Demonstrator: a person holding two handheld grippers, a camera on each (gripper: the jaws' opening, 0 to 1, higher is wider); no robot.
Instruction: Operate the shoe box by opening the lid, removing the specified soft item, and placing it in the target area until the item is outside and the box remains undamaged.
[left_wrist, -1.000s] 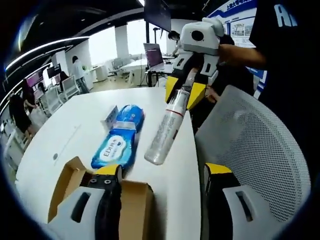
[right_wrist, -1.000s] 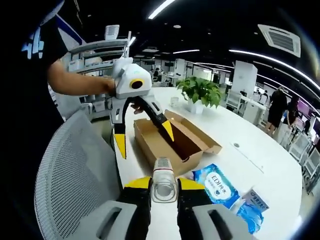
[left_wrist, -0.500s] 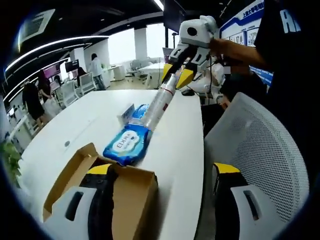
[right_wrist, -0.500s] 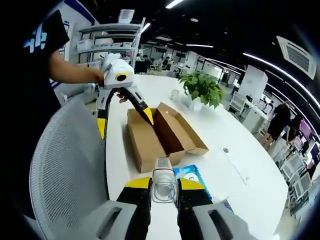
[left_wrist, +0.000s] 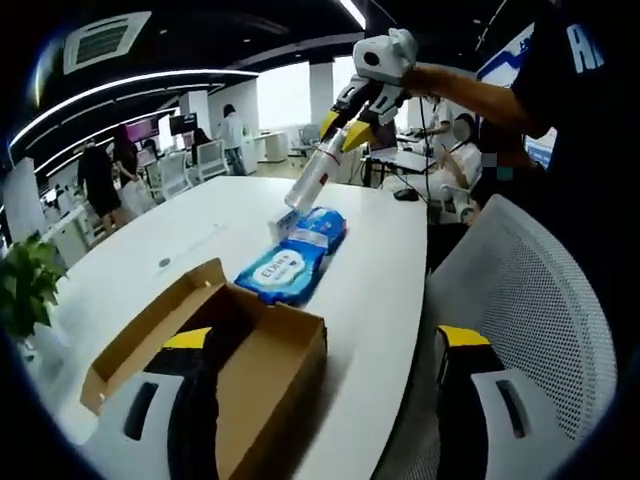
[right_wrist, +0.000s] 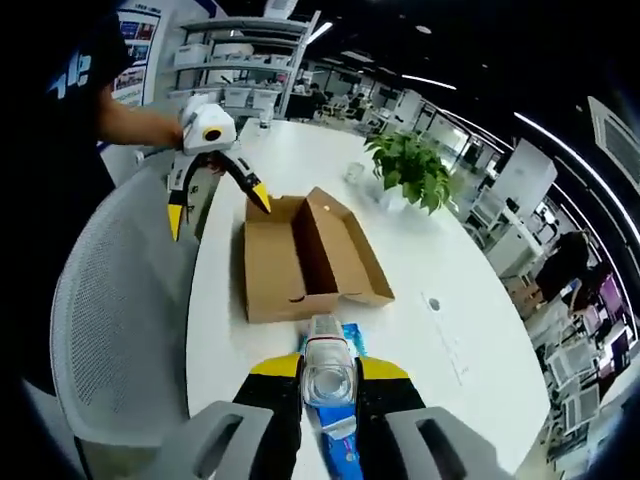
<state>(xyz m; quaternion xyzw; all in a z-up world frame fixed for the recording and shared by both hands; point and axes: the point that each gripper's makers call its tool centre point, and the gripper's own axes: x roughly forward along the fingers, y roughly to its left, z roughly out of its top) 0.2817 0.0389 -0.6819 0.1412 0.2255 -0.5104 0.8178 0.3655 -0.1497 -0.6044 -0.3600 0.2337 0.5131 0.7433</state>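
Open cardboard shoe box (right_wrist: 300, 260) on white table (right_wrist: 420, 290), lid folded back beside it. Right gripper (right_wrist: 328, 375), jaws clenched on a clear bottle (right_wrist: 328, 368), raised above two blue soft packs (left_wrist: 295, 258) lying beyond the box. Left gripper (right_wrist: 215, 195), jaws spread wide and empty, at the box's near end, one jaw over its corner. Mesh chair (left_wrist: 525, 300) beside the table; potted plant (right_wrist: 412, 170) behind the box.

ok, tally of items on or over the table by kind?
Cardboard shoe box: 1
Clear bottle, held in the right gripper: 1
Blue wipes packs: 2
Potted plant: 1
Total: 5
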